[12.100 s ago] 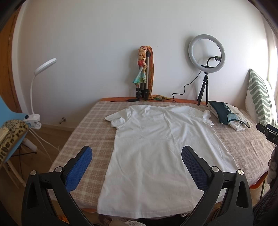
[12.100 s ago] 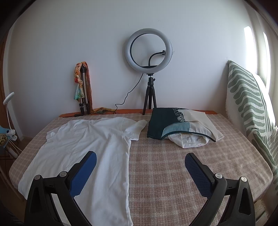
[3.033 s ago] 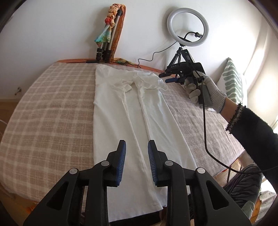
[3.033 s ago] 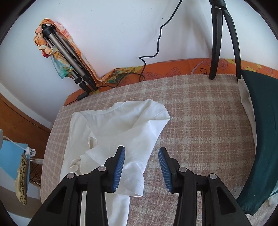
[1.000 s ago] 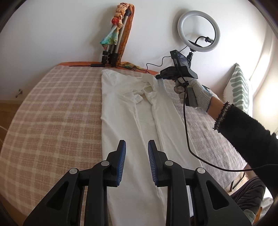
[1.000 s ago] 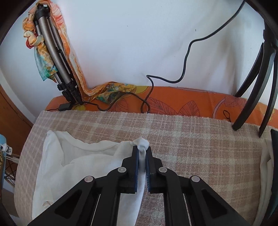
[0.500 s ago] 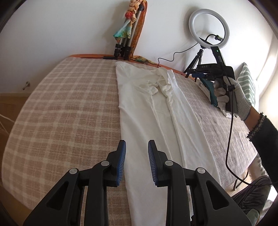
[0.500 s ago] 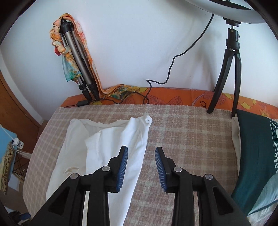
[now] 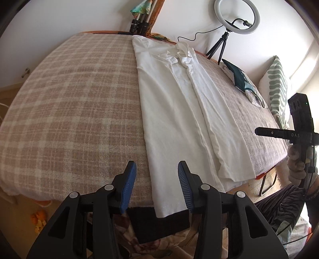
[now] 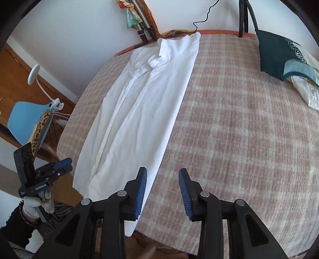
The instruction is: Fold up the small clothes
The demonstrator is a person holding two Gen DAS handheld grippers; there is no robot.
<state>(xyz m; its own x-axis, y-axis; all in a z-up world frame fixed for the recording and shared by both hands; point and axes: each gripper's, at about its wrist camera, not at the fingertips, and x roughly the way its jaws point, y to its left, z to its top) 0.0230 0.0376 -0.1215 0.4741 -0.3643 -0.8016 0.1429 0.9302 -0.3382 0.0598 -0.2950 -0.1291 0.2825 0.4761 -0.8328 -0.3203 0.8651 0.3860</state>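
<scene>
A white T-shirt (image 9: 179,111) lies on the plaid bed cover (image 9: 69,99), both sides folded in so it forms a long narrow strip from the far edge to the near edge. My left gripper (image 9: 156,169) hovers over the strip's near hem. Its jaws are opening and the pads press on nothing. In the right wrist view the T-shirt (image 10: 143,95) runs up the left half. My right gripper (image 10: 163,173) stands open over the strip's right edge near the hem, with nothing gripped. The left gripper (image 10: 65,165) shows at the lower left in a gloved hand.
A ring light on a tripod (image 9: 237,17) and a scarf-draped tripod (image 9: 139,22) stand at the far wall. Folded dark green clothes (image 10: 279,55) and a striped pillow (image 9: 277,89) lie at the right. A blue chair (image 10: 26,115) and desk lamp (image 10: 33,73) stand left of the bed.
My right gripper let go of the shirt's far shoulder, opened, and drew back to the near edge. My left gripper sank toward the hem and its jaws widened.
</scene>
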